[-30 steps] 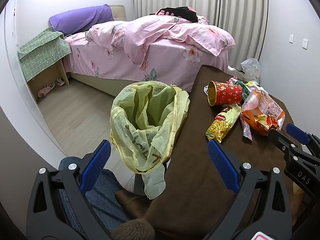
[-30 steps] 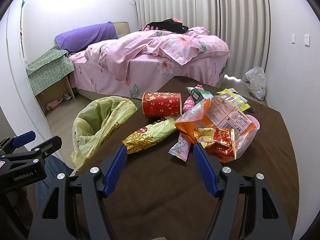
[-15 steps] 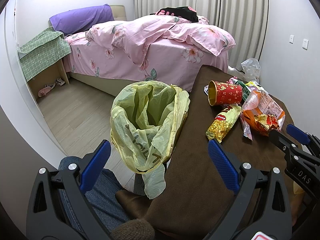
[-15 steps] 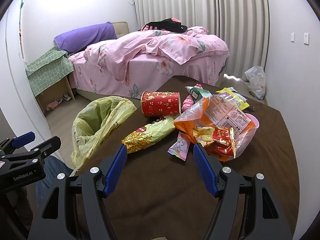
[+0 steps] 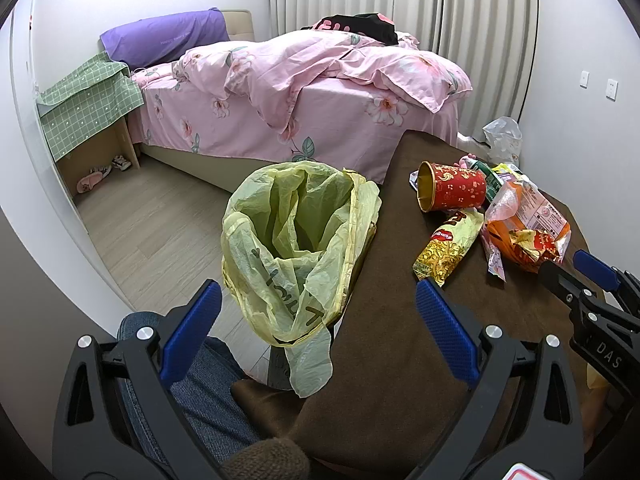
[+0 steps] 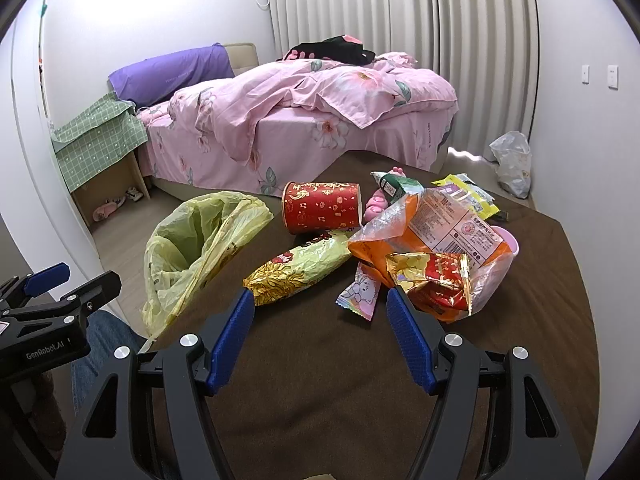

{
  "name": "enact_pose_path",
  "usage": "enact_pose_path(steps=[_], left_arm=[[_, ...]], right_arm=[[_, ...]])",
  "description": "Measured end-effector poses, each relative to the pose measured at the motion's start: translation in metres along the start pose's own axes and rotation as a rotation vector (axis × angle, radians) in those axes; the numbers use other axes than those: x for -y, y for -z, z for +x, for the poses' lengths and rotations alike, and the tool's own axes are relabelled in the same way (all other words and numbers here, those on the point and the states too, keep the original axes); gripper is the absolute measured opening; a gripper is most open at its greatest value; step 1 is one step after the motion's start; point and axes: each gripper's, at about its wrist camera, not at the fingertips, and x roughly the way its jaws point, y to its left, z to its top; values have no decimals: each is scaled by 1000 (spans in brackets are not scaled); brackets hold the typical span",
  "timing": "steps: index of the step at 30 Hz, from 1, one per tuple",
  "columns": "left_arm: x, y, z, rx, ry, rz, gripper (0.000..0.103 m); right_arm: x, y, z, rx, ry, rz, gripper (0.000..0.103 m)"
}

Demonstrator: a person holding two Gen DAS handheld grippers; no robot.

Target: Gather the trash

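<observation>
Left gripper (image 5: 316,312) spread wide before the yellow bag (image 5: 296,248). Right gripper (image 6: 320,312) spread, empty, near the snack wrappers (image 6: 424,248) on the brown table (image 6: 340,380).

Bare brown surface (image 6: 320,380) lies open up to the wrappers (image 6: 304,272); beyond them, the red cup (image 6: 320,206) blocks the way.

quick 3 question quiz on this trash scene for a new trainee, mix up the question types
1. True or false: the red cup stands upright.
2. Multiple choice: the yellow bag hangs (A) at the table's edge, (B) on the bed, (C) from the right gripper.
3. Fill in: both the left gripper and the right gripper are ____ and hold nothing.

Key: 1 false, it lies on its side; 2 A; 3 open.
</observation>
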Motion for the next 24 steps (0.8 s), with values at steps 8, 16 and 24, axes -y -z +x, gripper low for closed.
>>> enact_pose_path(steps=[8, 16, 24], left_arm=[[0, 0, 0, -1, 0, 0, 93], [-4, 3, 5, 1, 10, 3, 93], [9, -8, 31, 14, 105, 45, 93]], right_arm=[[1, 1, 1, -4, 0, 3, 65], [4, 5, 2, -7, 8, 8, 65], [41, 2, 8, -10, 105, 27, 65]])
